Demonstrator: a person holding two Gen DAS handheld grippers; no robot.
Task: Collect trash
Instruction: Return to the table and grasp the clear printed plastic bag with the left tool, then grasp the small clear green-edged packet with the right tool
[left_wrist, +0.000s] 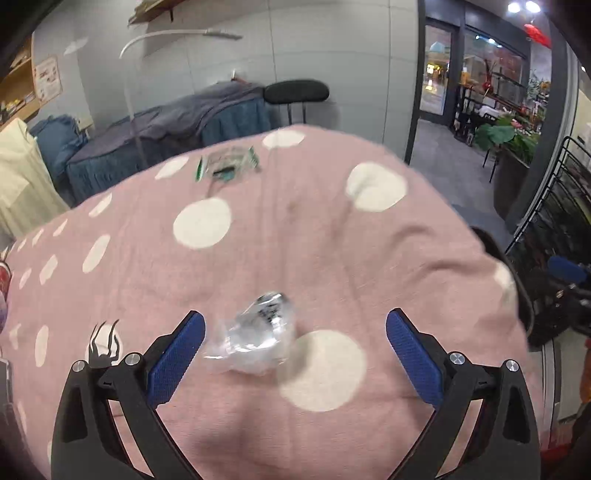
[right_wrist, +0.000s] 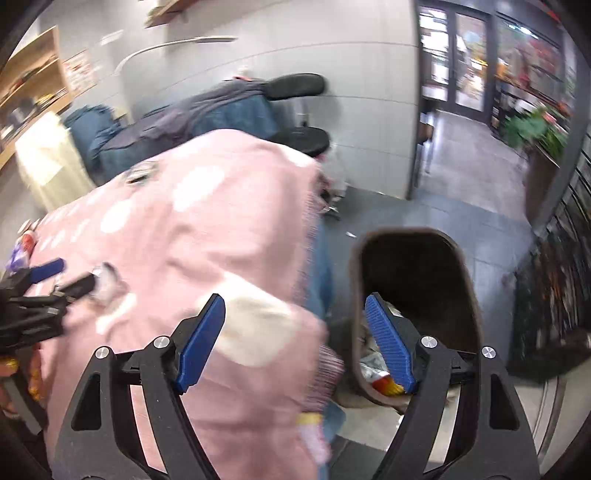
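Observation:
A crumpled clear plastic wrapper (left_wrist: 255, 336) lies on the pink polka-dot blanket (left_wrist: 332, 229), between the wide-apart blue pads of my left gripper (left_wrist: 295, 318); the pads do not press it. A second clear wrapper with green edges (left_wrist: 229, 164) rests near the blanket's far edge. In the right wrist view, my right gripper (right_wrist: 294, 300) is open and empty above the blanket's right edge. Just right of it on the floor stands a dark brown bin (right_wrist: 465, 295) holding trash (right_wrist: 380, 373). The left gripper (right_wrist: 70, 277) and crumpled wrapper (right_wrist: 105, 282) show at the left.
A black chair (left_wrist: 295, 92) and a bed with blue-grey covers (left_wrist: 166, 133) stand behind the blanket. A black wire rack (left_wrist: 554, 206) lines the right side. Colourful packets (right_wrist: 22, 247) sit at the blanket's left edge. Grey tiled floor (right_wrist: 461, 177) leads to glass doors.

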